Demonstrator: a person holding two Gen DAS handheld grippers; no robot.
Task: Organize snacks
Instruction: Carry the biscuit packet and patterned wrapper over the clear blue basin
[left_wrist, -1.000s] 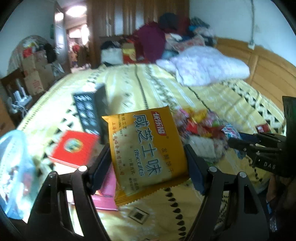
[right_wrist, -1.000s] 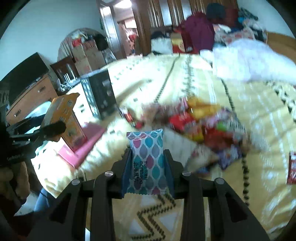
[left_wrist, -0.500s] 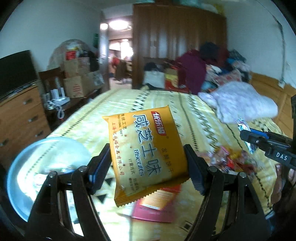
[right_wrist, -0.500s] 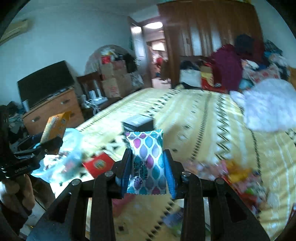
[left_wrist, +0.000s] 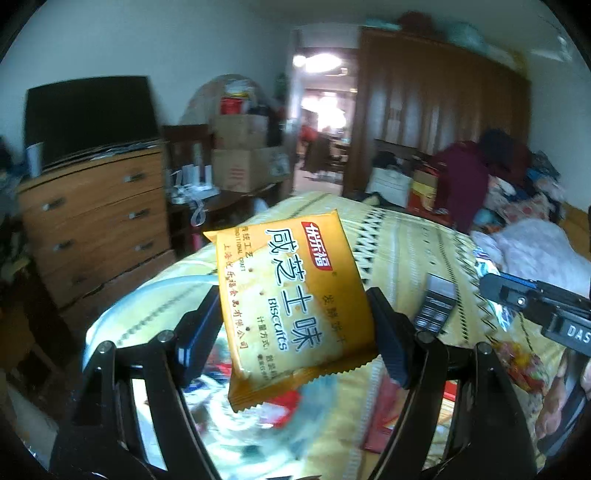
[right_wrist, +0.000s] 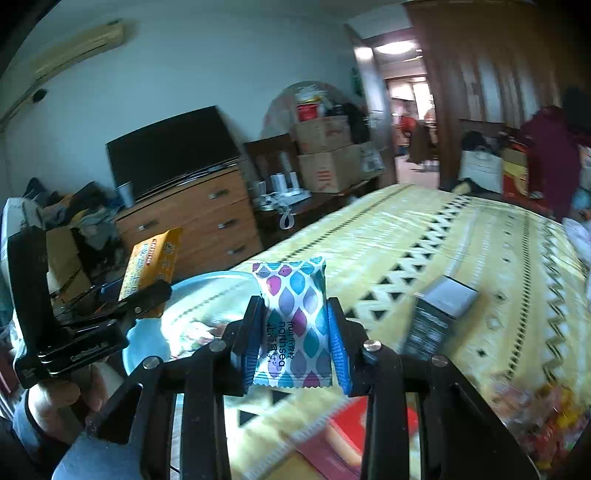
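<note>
My left gripper (left_wrist: 291, 332) is shut on an orange biscuit packet (left_wrist: 291, 295), held upright above a clear plastic bin (left_wrist: 122, 314) with snacks inside. In the right wrist view the same left gripper (right_wrist: 147, 295) and orange packet (right_wrist: 153, 262) show at the left, a hand below them. My right gripper (right_wrist: 291, 339) is shut on a small white snack packet with coloured drops (right_wrist: 291, 317), above the bin's rim (right_wrist: 207, 280). The right gripper's tip (left_wrist: 517, 295) reaches in at the right of the left wrist view.
A dark box (right_wrist: 439, 314) stands on the yellow patterned bedspread (right_wrist: 461, 240), also seen as a dark box (left_wrist: 436, 302). A red flat packet (right_wrist: 354, 432) lies below the right gripper. A pile of loose snacks (right_wrist: 546, 413) lies at the right. A wooden dresser (left_wrist: 96, 218) with a television stands left.
Both grippers have swung left and upward with their packets, from over the snack pile to over the clear bin. The dresser and television have come into view.
</note>
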